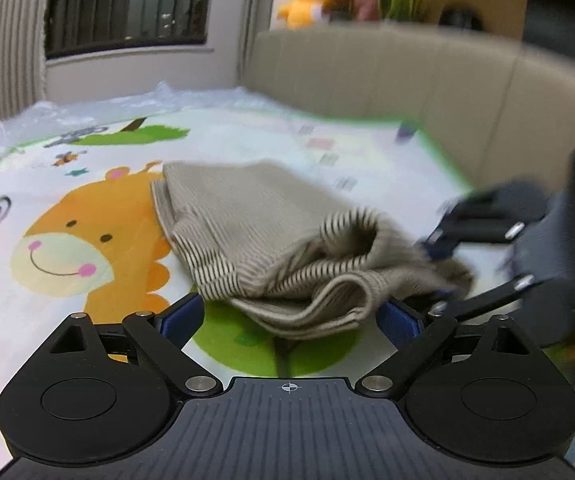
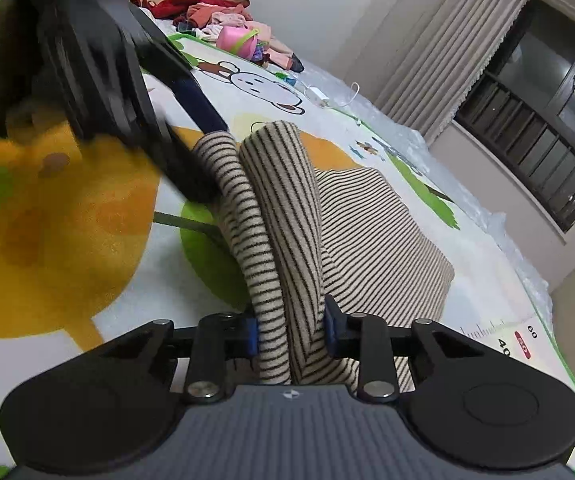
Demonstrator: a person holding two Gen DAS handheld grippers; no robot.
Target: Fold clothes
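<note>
Ribbed knit cloth garment (image 2: 287, 216), soft and matt, between the right tool (image 2: 290, 330) pads, smooth printed play mat (image 1: 87, 240) beneath, matt black plastic tool arms, shiny metal pins

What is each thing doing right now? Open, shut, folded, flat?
striped sweater: partly folded, one bunched end lifted
right gripper: shut on the sweater
left gripper: open, at the sweater's edge
play mat: flat
clothes pile: unfolded heap
</note>
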